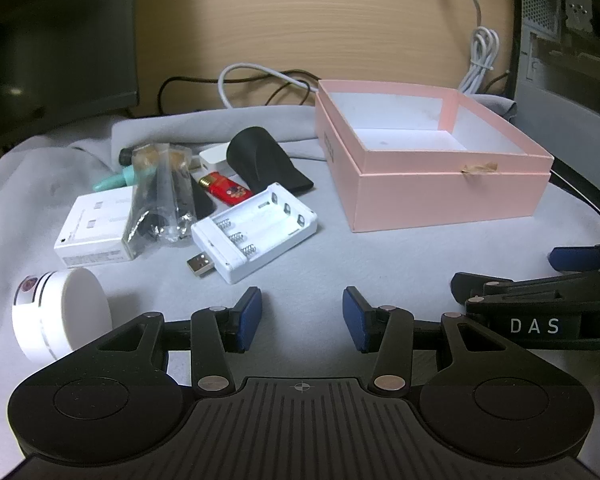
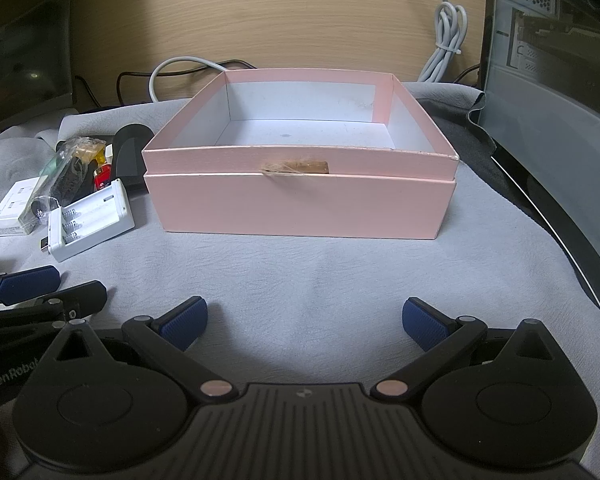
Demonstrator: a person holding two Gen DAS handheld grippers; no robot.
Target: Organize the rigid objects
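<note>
An open pink box [image 1: 440,196] [image 2: 300,208] with a white inside stands on the grey cloth, nothing in it. Left of it lies a pile: a white USB battery charger [image 1: 260,228] [image 2: 90,222], a white flat box [image 1: 94,232] [image 2: 12,212], a clear plastic bag [image 1: 160,196], a red lighter [image 1: 226,189], a black curved piece [image 1: 260,160] and a white round puck [image 1: 64,316]. My left gripper [image 1: 302,318] is open and empty, just short of the charger. My right gripper [image 2: 304,322] is open and empty, in front of the box.
A grey cloth [image 2: 300,280] covers the table. White and black cables [image 1: 480,60] lie along the wooden back panel. A computer case [image 2: 560,60] stands at the right. A dark monitor [image 1: 56,40] stands at the left. The right gripper's fingers [image 1: 572,258] show in the left wrist view.
</note>
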